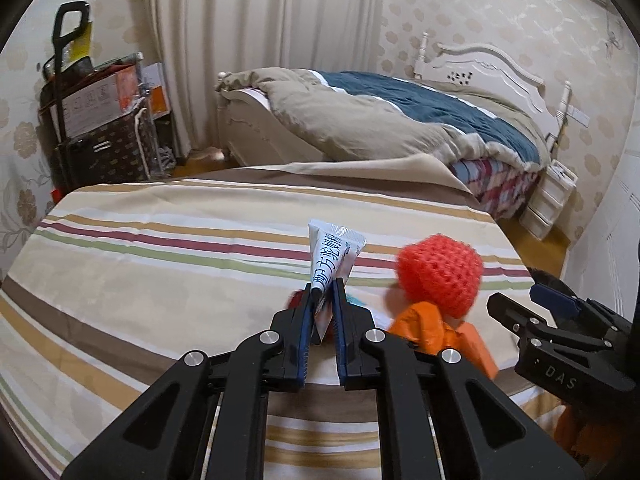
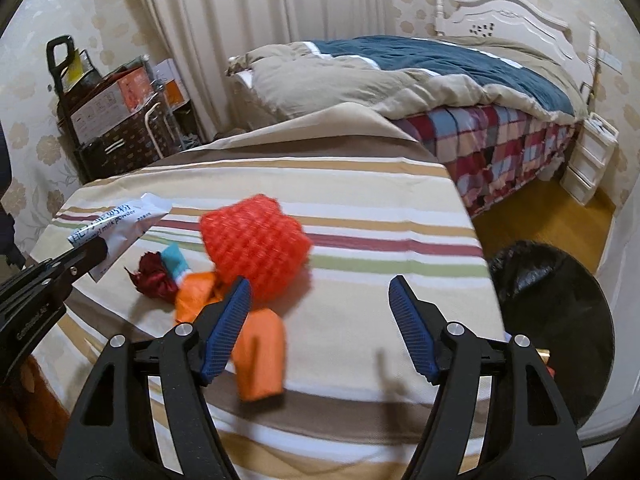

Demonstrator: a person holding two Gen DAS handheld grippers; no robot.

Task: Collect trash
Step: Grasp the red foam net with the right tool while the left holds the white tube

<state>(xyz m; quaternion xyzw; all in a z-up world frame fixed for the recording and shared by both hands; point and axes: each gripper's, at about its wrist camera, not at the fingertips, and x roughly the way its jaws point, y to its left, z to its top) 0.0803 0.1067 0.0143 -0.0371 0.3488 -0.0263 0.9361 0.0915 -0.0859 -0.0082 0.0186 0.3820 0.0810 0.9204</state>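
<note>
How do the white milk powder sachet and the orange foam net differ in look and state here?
The white sachet is flat, printed with dark text, and pinched in the left gripper, lifted off the cloth. The orange foam net is bulky, meshed and unprinted, lying on the striped cloth ahead of the open right gripper, not gripped. Both sit over the same table.
</note>
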